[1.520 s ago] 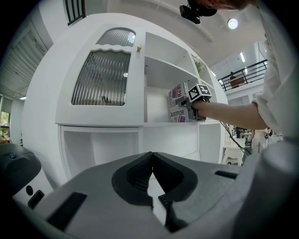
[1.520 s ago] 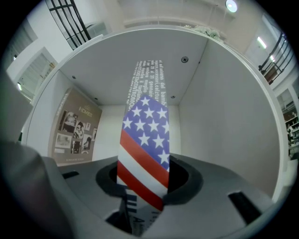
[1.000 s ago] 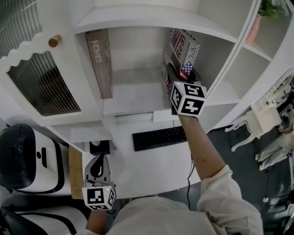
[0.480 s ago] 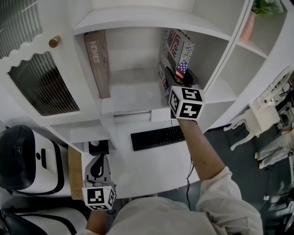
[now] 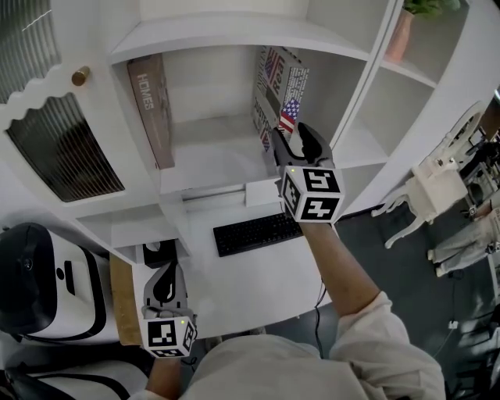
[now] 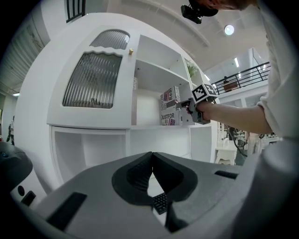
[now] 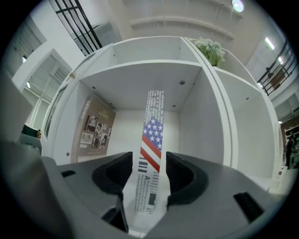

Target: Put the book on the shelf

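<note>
The book (image 5: 275,82), with a stars-and-stripes spine, stands a little tilted at the right of the shelf compartment (image 5: 211,166). My right gripper (image 5: 295,139) is just in front of its lower spine. In the right gripper view the book (image 7: 152,140) shows between the jaws of the right gripper (image 7: 149,163). A thin gap lies on each side, and the jaws are closing slightly. My left gripper (image 5: 164,285) hangs low over the desk's left end, shut with nothing in it; its jaw tips meet in the left gripper view (image 6: 152,156).
A brown book marked HOMES (image 5: 152,105) leans against the compartment's left wall. A black keyboard (image 5: 254,232) lies on the white desk below. A black-and-white machine (image 5: 39,281) stands at the left, a white chair (image 5: 437,187) at the right, and a potted plant (image 5: 406,23) on an upper shelf.
My right gripper has drawn back a little from the shelf toward me, while the book stays standing in the compartment. The left gripper has not moved.
</note>
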`<move>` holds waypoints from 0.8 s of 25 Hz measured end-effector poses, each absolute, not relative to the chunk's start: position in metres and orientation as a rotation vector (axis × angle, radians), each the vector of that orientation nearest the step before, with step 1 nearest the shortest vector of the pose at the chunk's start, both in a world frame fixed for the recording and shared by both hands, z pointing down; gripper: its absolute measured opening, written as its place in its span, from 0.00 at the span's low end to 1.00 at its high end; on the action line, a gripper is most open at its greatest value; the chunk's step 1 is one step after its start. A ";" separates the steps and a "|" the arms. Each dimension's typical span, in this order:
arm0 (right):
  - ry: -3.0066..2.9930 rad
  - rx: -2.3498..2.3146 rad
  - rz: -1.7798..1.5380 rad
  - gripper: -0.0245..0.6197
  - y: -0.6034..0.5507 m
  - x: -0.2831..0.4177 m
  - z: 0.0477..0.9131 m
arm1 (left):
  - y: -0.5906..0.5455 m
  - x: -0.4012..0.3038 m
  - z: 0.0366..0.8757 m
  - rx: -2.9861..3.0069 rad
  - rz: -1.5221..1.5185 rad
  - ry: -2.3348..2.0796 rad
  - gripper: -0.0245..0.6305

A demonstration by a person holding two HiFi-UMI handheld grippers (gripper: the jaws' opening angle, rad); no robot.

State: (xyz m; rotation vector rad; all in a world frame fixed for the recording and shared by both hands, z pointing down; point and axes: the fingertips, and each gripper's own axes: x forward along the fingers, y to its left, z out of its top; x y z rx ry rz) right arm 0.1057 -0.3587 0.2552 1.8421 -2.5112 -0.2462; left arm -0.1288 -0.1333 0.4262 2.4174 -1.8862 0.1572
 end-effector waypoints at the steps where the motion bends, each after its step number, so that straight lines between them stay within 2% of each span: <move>1: -2.513 1.839 -0.248 0.40 -0.354 0.107 0.256 | -0.133 -0.127 0.426 2.425 0.156 -1.880 0.04; 8: -2.535 1.817 -0.264 0.37 -0.313 0.113 0.263 | -0.134 -0.118 0.423 2.468 0.147 -1.837 0.04; 20: -2.501 1.840 -0.264 0.25 -0.252 0.137 0.288 | -0.136 -0.103 0.417 2.538 0.143 -1.770 0.04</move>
